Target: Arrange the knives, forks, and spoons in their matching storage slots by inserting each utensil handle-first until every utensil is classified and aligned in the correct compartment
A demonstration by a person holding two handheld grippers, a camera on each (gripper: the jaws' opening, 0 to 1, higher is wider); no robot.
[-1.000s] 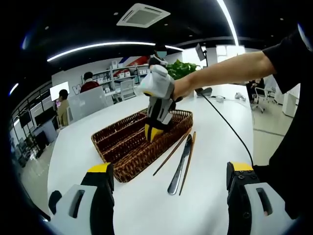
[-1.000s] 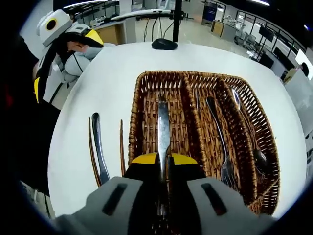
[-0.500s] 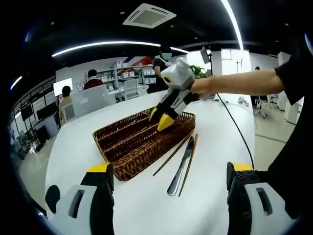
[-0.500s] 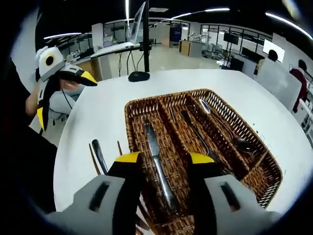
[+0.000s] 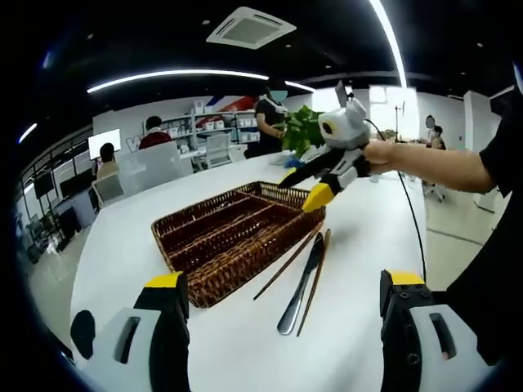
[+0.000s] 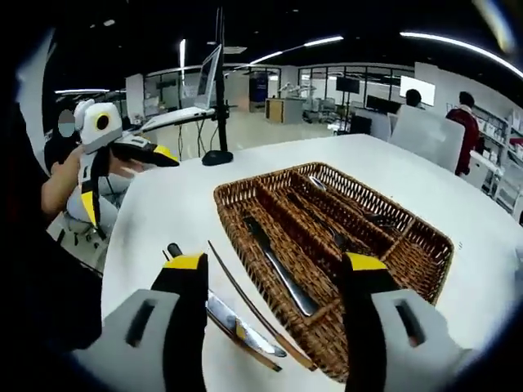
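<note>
Both your grippers, left gripper (image 5: 278,327) and right gripper (image 6: 274,282), hang wide-jawed and empty. One knife (image 6: 282,265) lies in the basket (image 6: 409,269); another knife (image 5: 301,282) lies on the table between chopsticks (image 5: 286,260). Risk: you pinch a chopstick along with it.

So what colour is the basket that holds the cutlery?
Brown woven wicker; the basket shows best in the right gripper view.

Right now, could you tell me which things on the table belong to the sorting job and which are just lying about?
Job:
woven brown wicker tray
steel knife in the tray
steel knife on the white table

Lying about:
brown wooden chopsticks
black computer mouse
green plant
</note>
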